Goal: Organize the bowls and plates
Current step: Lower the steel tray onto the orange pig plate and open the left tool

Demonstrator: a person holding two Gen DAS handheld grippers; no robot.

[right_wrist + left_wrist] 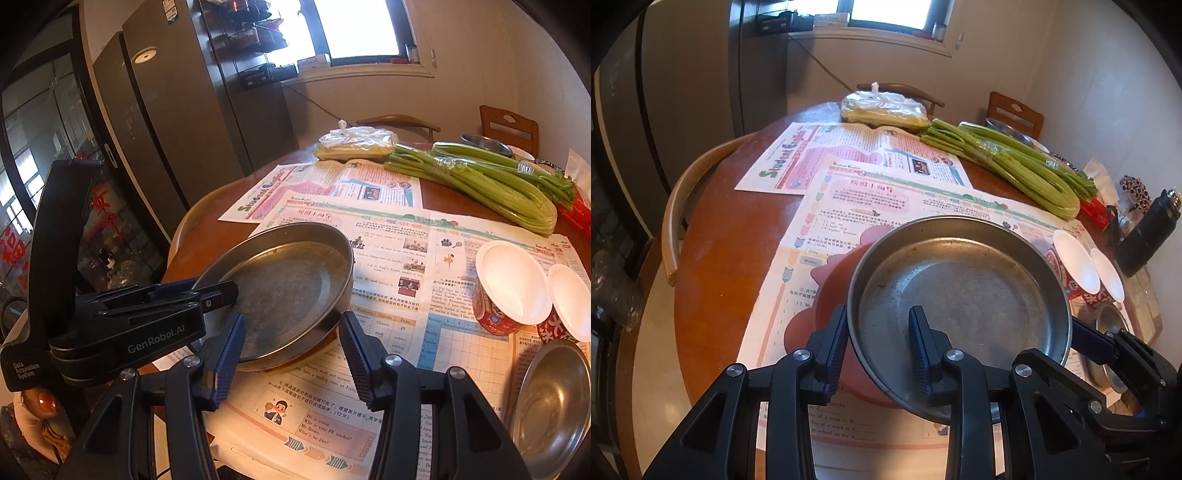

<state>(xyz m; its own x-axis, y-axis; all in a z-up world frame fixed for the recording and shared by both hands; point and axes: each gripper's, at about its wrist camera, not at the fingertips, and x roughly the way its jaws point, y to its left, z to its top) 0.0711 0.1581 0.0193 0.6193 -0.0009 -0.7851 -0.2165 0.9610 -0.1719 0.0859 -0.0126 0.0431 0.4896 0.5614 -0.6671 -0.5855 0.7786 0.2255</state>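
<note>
A worn round metal pan (960, 291) hangs tilted just above a reddish scalloped mat (827, 295) on the newspaper-covered table. My left gripper (878, 314) is shut on the pan's near-left rim, one finger outside the wall and one inside. The right wrist view shows this gripper (218, 291) clamped on the left edge of the pan (291, 288). My right gripper (292, 317) stands open astride the near-right rim. Its left finger is over the pan's inside and its right finger beside the wall, and neither pad visibly presses. In the left wrist view that gripper (1086, 330) lies along the pan's right edge.
Two red paper cups with white lids (513, 280) (569, 299) stand right of the pan, with a small steel bowl (554, 398) nearer. Behind lie celery (480, 181), a plastic bag of food (354, 144) and another steel bowl (484, 142). A black bottle (1148, 236) stands far right.
</note>
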